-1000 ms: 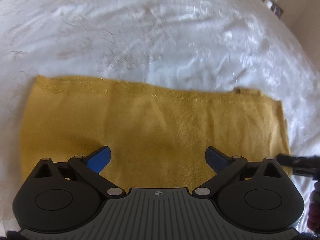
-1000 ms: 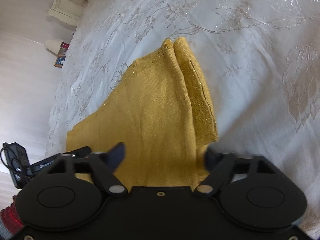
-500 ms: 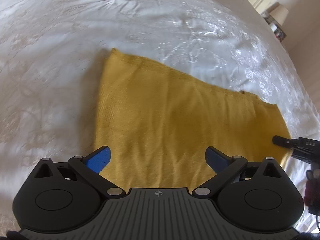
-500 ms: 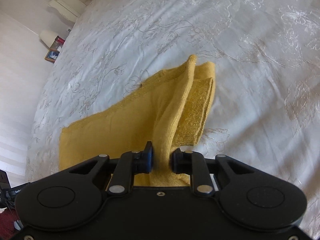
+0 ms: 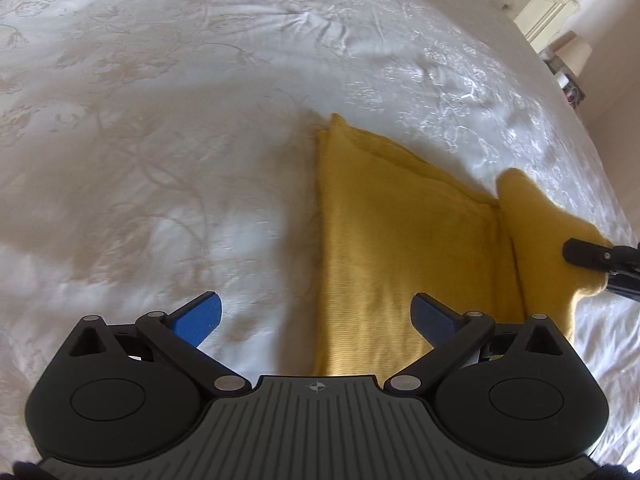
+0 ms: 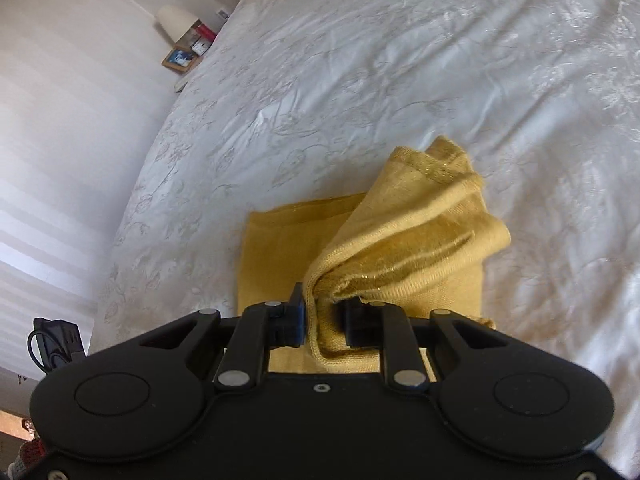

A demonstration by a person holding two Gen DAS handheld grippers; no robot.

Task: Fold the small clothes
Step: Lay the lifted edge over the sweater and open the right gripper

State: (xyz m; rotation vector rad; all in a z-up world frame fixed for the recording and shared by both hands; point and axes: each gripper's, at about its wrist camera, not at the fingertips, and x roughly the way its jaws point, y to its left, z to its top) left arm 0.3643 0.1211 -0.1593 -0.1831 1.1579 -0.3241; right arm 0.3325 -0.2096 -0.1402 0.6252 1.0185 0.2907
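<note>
Mustard-yellow knit cloth is pinched between the dark pads of the right gripper [image 6: 322, 322], whose jaws are clamped on a hemmed end of the small yellow knitted garment [image 5: 404, 248]; that end is lifted off the rest and droops in a loose roll just ahead of the fingers. In the left wrist view the same raised flap stands up at the garment's right end, with the right gripper's black finger on it. The left gripper [image 5: 316, 318] hangs with its blue-padded fingers [image 5: 200, 316] spread wide and holding nothing, one pad over bare bedding, the other over the garment's near part. The garment lies flat, already doubled in layers, on the white embroidered bedspread [image 5: 168, 128], well in from the bed's edges. A bedside lamp [image 6: 174, 22] stands beyond the bed's far corner.

The step in hand looks like carrying the lifted end across for another fold. Next, the right gripper likely needs to lay the flap evenly on the flat part, edges matched, while the left steadies the cloth.
</note>
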